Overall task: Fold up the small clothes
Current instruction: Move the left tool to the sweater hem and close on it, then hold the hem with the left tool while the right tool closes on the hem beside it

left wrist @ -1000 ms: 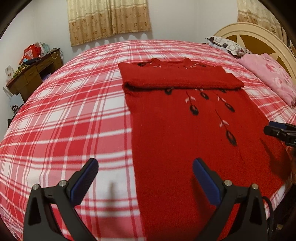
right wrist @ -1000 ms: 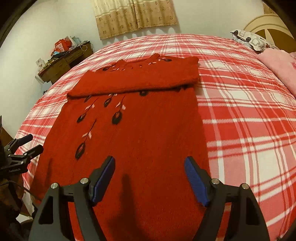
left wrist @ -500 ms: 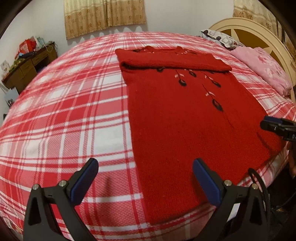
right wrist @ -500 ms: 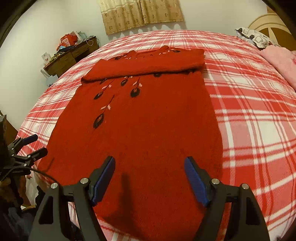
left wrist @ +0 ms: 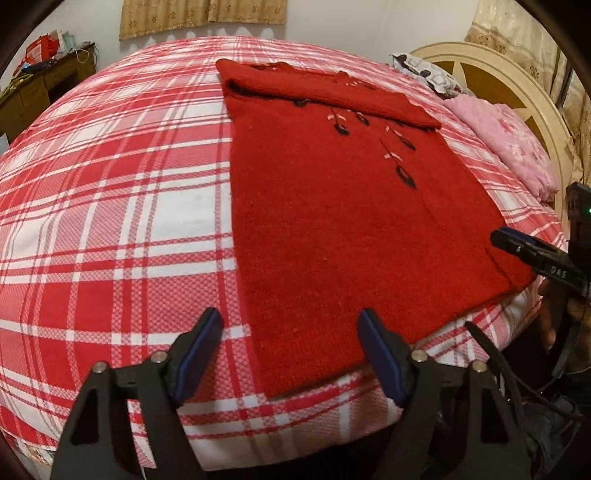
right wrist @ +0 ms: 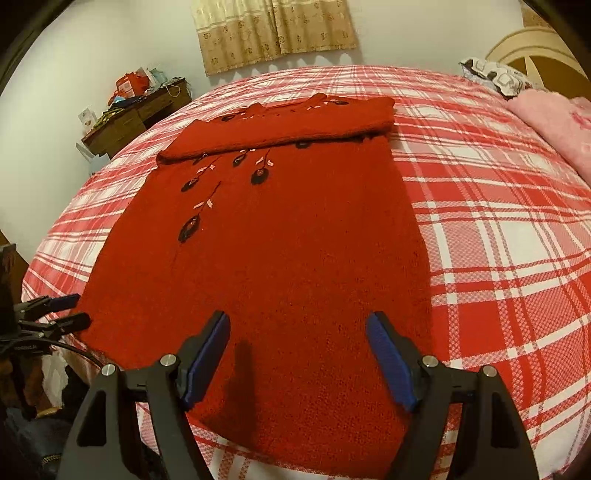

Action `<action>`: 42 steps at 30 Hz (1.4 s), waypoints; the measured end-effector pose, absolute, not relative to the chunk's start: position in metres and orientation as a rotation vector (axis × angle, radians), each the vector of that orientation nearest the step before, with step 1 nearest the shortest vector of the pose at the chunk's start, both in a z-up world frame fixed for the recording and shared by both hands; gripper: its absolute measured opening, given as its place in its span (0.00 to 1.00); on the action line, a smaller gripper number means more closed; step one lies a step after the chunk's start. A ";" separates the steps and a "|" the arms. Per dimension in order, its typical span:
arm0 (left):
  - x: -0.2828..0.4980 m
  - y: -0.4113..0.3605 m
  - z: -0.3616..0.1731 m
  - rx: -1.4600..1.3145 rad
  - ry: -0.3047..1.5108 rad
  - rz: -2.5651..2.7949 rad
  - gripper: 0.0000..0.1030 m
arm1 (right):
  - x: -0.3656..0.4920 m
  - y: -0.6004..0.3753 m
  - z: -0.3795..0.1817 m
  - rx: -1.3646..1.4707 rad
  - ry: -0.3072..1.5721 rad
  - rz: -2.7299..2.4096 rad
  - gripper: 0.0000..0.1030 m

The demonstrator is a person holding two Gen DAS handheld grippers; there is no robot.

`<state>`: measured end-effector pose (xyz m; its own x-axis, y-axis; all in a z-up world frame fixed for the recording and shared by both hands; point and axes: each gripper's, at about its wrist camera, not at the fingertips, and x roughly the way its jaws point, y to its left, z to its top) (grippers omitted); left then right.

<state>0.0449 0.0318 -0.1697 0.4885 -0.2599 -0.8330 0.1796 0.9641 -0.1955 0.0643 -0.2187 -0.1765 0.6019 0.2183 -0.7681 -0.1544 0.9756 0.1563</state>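
Two pairs of black jaws with blue pads are hovering over the near hem of a red knitted garment point(left wrist: 332, 221) with dark embroidered leaves. The left gripper point(left wrist: 290, 354) is closing its jaws; the near left corner of the hem is lying between them, but the pads are not yet pressing on the knit. The right gripper point(right wrist: 297, 354) is holding its jaws spread wide and released, with the near right part of the hem lying beneath and between them and nothing pinched. In the left wrist view, the right gripper is showing at the right edge, just beside the garment's far corner; in the right wrist view, the left gripper is showing at the left edge, next to the garment's left corner.

The garment is lying flat on a bed covered with a red-and-white plaid sheet point(left wrist: 110, 206), its hem reaching the near edge of the mattress. Its upper part is folded over into a thick band running across the far end point(right wrist: 288, 125). A pink flowered blanket point(left wrist: 506, 147) is lying to the right near a cream wooden headboard point(left wrist: 491, 70), with a patterned pillow point(right wrist: 495, 75) beyond it. A brown wooden table point(right wrist: 133, 118) cluttered with small items is standing by the wall on the left, and beige patterned curtains point(right wrist: 273, 33) are hanging behind the bed.
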 end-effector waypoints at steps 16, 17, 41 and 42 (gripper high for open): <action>0.041 0.030 -0.169 -0.121 1.021 -0.349 0.12 | 0.060 -0.226 -0.169 0.074 0.892 0.214 0.76; 0.040 0.032 -0.167 -0.123 1.011 -0.349 0.11 | 0.058 -0.230 -0.167 0.079 0.899 0.220 0.76; 0.034 0.041 -0.173 -0.119 1.018 -0.278 0.49 | 0.018 -0.263 -0.175 0.126 0.960 0.194 0.65; 0.034 0.040 -0.173 -0.118 1.020 -0.287 0.49 | 0.018 -0.264 -0.177 0.130 0.964 0.197 0.62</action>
